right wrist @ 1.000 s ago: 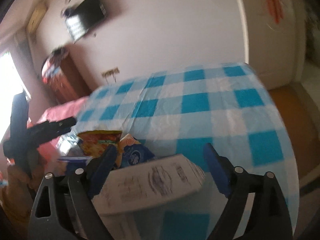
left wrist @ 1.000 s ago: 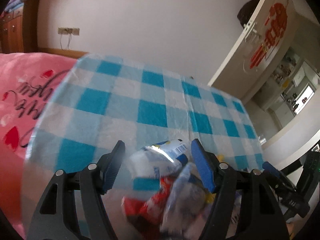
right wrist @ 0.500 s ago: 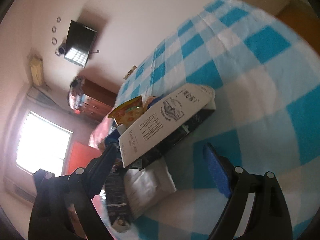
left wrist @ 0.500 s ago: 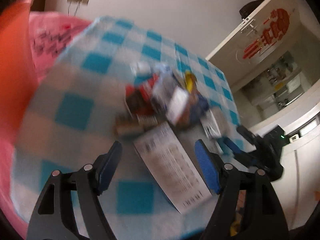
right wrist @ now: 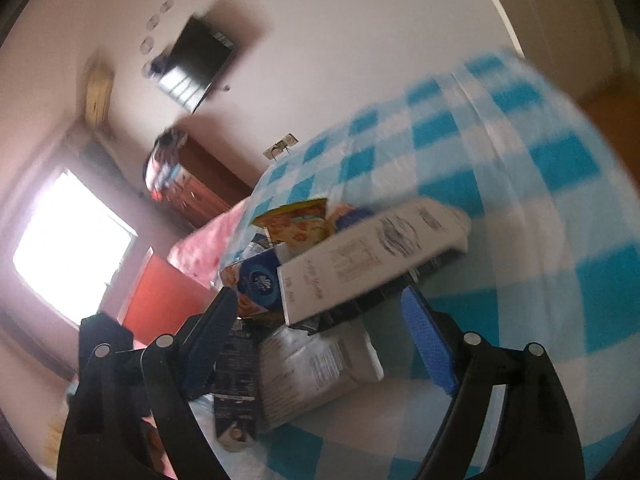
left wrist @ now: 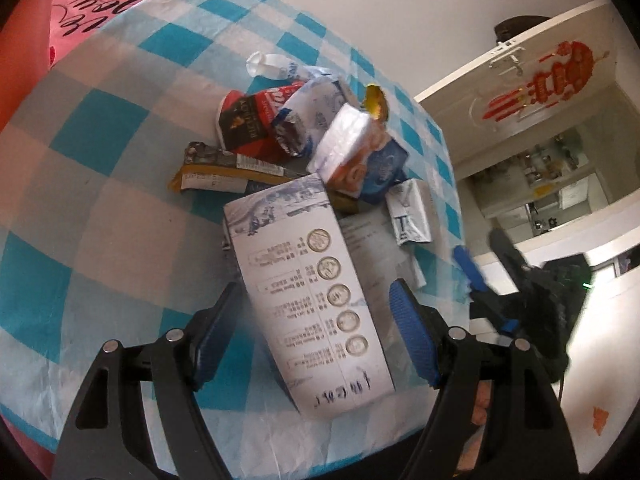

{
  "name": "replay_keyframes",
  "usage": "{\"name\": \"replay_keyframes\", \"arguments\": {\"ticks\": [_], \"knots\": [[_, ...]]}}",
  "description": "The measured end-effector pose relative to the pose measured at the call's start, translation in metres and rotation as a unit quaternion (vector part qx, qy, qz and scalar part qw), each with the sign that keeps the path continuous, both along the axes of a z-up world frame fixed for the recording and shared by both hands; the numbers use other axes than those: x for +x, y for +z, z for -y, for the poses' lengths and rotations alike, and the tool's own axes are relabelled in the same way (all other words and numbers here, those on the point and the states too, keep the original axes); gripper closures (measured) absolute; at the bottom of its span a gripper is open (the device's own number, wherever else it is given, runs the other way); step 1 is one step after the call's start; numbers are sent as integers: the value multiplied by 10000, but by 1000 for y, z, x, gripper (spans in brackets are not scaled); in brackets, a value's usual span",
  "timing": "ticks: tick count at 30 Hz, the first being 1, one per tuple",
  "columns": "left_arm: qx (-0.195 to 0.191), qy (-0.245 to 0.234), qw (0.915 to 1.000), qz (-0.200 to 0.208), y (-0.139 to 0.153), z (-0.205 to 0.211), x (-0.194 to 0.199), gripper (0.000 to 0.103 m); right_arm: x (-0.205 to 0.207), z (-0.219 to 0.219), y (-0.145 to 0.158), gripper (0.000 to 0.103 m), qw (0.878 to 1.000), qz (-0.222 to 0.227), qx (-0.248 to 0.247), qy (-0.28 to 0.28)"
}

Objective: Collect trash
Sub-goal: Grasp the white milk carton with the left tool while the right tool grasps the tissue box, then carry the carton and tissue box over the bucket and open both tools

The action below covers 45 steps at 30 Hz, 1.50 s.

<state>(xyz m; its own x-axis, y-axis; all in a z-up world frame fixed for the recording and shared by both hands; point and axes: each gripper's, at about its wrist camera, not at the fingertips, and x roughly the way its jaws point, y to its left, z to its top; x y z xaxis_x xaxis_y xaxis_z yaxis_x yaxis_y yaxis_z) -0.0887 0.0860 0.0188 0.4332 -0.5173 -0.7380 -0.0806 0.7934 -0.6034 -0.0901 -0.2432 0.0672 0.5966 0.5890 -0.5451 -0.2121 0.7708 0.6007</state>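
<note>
Left gripper: fingers spread wide, straddling the near end of the white carton without visible contact. Trash pile on the checked tablecloth, at 12 o'clock from this gripper. Right gripper: fingers likewise apart, empty, pile at 12 o'clock; view blurred.

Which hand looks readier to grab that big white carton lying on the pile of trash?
Probably the left. The left gripper is open with the white carton between its fingers. The right gripper, also open, sits off beside the pile.
</note>
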Motion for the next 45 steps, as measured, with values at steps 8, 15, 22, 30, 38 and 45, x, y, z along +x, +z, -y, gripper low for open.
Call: {"name": "replay_keyframes", "arguments": {"ticks": [8,15,22,30,38,45], "knots": [[-11,3,10000,-45,-12,-3,7,27,8,-62,19,12,9919,363,-1068,582],[336,-248,9990,129,-6,6,5,29,34,-105,8,11,9847,222,-1506,849],[606,-326,9967,419,4,0,1,30,44,-141,5,11,9732,304,-2045,1004],[647,-255,9947,757,19,-27,-10,30,57,-159,-7,11,9658,166,-2381,1009],[657,-17,9938,899,21,-59,-18,30,51,-159,-8,28,9637,233,-2531,812],[669,22,9916,1109,29,-69,-23,30,40,-158,0,29,9666,387,-2435,704]]}}
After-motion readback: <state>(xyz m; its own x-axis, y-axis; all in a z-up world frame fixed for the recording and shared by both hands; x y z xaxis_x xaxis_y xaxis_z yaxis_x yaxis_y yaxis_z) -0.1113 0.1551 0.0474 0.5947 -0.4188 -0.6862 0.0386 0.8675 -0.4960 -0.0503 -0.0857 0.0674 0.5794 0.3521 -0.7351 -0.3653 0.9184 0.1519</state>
